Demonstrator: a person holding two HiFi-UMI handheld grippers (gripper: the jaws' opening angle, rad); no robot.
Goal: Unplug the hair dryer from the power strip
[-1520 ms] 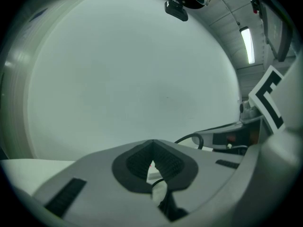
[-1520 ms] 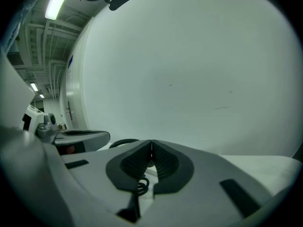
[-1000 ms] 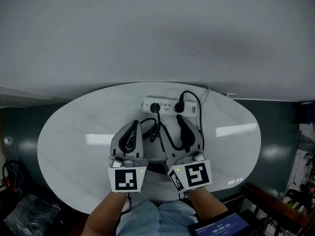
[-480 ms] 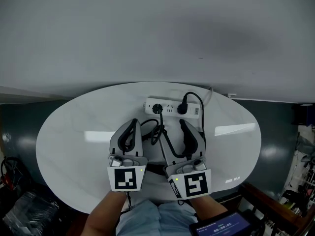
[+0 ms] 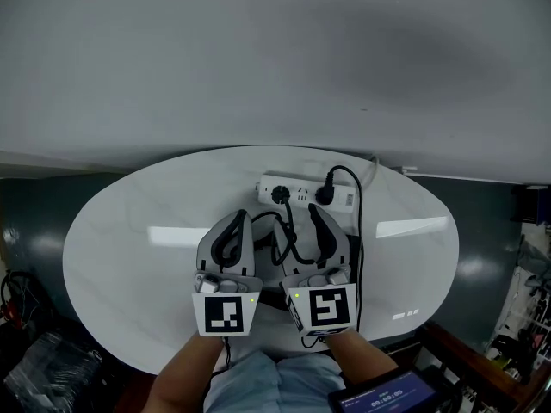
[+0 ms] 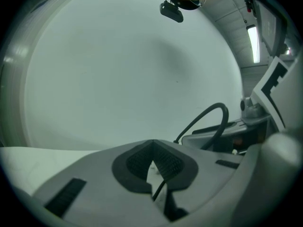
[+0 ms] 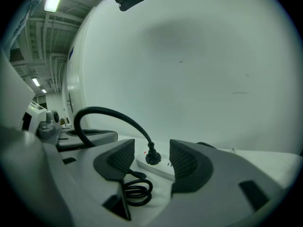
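**Markings.** Each gripper carries a cube with a black-and-white square marker: the left cube [image 5: 225,314] and the right cube [image 5: 327,308]. Both show patterns only, with no lettering. A small screen [image 5: 387,398] behind the right claw shows digits too small to read. A red mark [image 7: 145,152] sits on the power strip [image 5: 303,198] just left of the plug.

**Claw state.** The tips of the left claw [image 6: 152,148] are together. A thin black cable [image 6: 158,189] shows in the gap behind the tips, and it cannot be told whether it is pinched. The jaws of the right claw [image 7: 151,145] stand wide apart, with nothing between the pads.

**View differences.**
- Only the head view shows the whole power strip on the white oval table [image 5: 129,256], with two black plugs [image 5: 281,194] [image 5: 327,197] seated in it. It cannot be told which plug belongs to the hair dryer.
- The right gripper view frames one plug [image 7: 151,159] straight ahead of the open claw. A coiled cable [image 7: 137,190] lies between the claw and the strip.
- The left gripper view shows a cable loop [image 6: 210,122] to the right of its claw.

**Orientation.** The power strip lies flat ahead of both claws, apart from them, with its long axis crosswise to them. The framed plug stands upright in the strip's top face. Its cable leaves upward and arcs to the left of the right claw.
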